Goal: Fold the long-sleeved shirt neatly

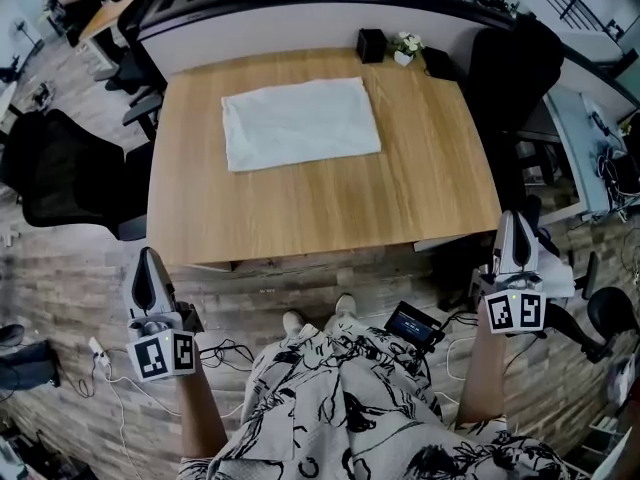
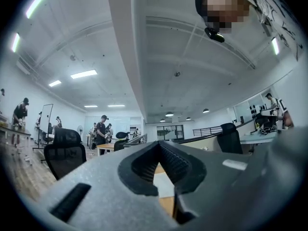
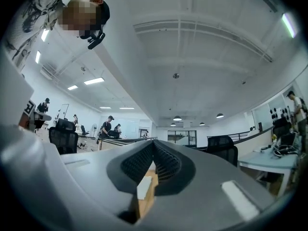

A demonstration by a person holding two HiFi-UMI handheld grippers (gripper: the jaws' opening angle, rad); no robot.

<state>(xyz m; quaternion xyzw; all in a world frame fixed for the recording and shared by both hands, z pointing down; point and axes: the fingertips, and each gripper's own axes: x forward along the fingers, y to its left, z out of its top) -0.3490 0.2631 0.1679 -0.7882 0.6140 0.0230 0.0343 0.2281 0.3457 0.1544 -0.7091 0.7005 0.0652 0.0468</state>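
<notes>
The white shirt (image 1: 300, 123) lies folded into a flat rectangle on the far half of the wooden table (image 1: 330, 208). My left gripper (image 1: 145, 260) hangs shut and empty below the table's front left corner, off the table. My right gripper (image 1: 514, 223) is shut and empty beside the table's front right corner. In the left gripper view the closed jaws (image 2: 159, 146) point level, with a strip of the shirt (image 2: 162, 184) and table showing below them. In the right gripper view the closed jaws (image 3: 153, 146) show a sliver of shirt (image 3: 143, 186) and wood beneath.
A black box (image 1: 372, 45), a small potted plant (image 1: 405, 48) and a dark object (image 1: 437, 63) stand along the table's far edge. Black office chairs (image 1: 65, 173) sit left and right (image 1: 515, 68) of the table. Cables and a device (image 1: 412, 323) lie on the floor by my feet.
</notes>
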